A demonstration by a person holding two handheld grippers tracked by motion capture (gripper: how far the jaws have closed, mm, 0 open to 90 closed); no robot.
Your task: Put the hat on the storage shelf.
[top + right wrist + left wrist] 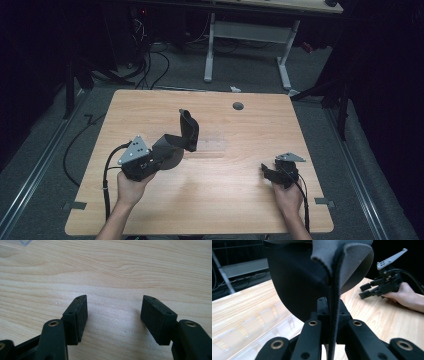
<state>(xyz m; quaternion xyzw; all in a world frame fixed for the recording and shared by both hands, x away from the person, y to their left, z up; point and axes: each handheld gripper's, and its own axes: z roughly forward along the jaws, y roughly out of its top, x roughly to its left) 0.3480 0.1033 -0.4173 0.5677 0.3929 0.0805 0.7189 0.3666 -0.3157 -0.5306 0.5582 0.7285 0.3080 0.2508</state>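
- Cloth (179, 142): a dark, stiff piece of felt-like fabric, curled into a loop, held up over the left-centre of the wooden table (215, 200); whether its lower fold touches the tabletop cannot be told.
- Left gripper (150, 161): jaws pressed together on an edge of the cloth, which runs up between them in the left gripper view (334, 315).
- Right gripper (266, 172): jaws spread with nothing between them, low over bare wood at the right side of the table, well apart from the cloth.
- Step in hand, as judged: the cloth is lifted by one edge, ready for spreading or folding.
- Next move, as judged: the right gripper must travel toward the cloth and pinch a free edge, so both grippers can pull it flat.
- Pose: both forearms enter from the near edge; the left hand (131, 190) tilts its gripper toward the table's centre, the right hand (289, 197) points its gripper leftward.
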